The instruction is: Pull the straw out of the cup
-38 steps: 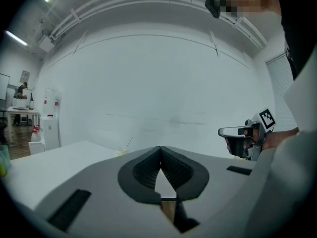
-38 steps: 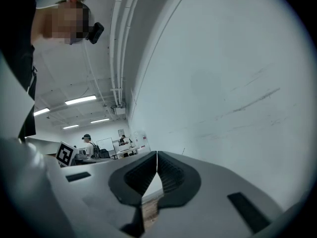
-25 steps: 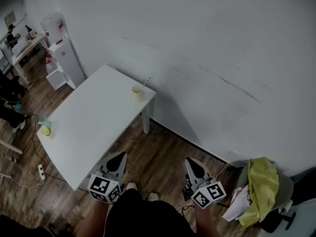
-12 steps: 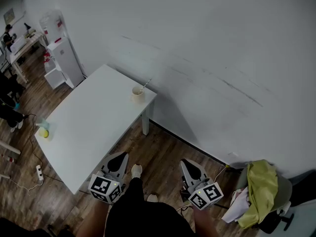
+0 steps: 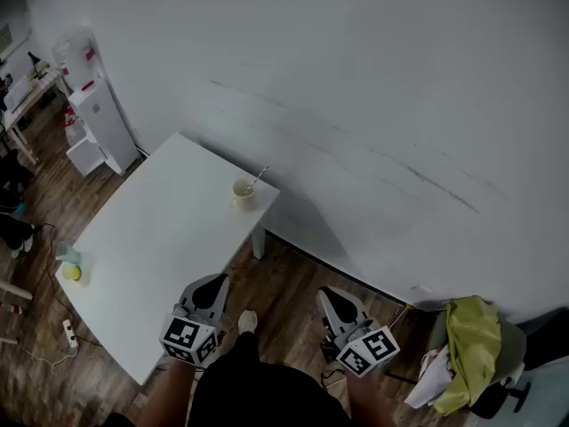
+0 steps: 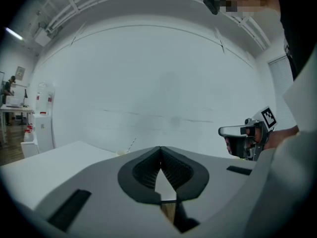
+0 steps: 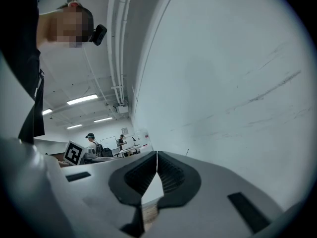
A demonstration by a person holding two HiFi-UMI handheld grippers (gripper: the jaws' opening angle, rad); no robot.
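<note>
A pale yellow cup [image 5: 243, 193] stands near the far right corner of the white table [image 5: 151, 247], with a thin straw [image 5: 259, 177] leaning out of it toward the wall. The left gripper view shows the straw [image 6: 131, 144] just past the jaws. My left gripper [image 5: 213, 285] hangs shut over the table's near right edge, far short of the cup. My right gripper [image 5: 331, 297] is shut too, held over the wooden floor to the right of the table. Nothing sits between either pair of jaws.
A small yellow object [image 5: 73, 272] lies at the table's left corner. White cabinets [image 5: 98, 123] stand at the far left by the wall. A chair with yellow-green cloth [image 5: 468, 354] is at the right. A power strip [image 5: 69, 329] lies on the floor.
The view has shifted, so the table and cup sit a little lower and further left. The right gripper has drifted slightly left. Both grippers stay shut.
</note>
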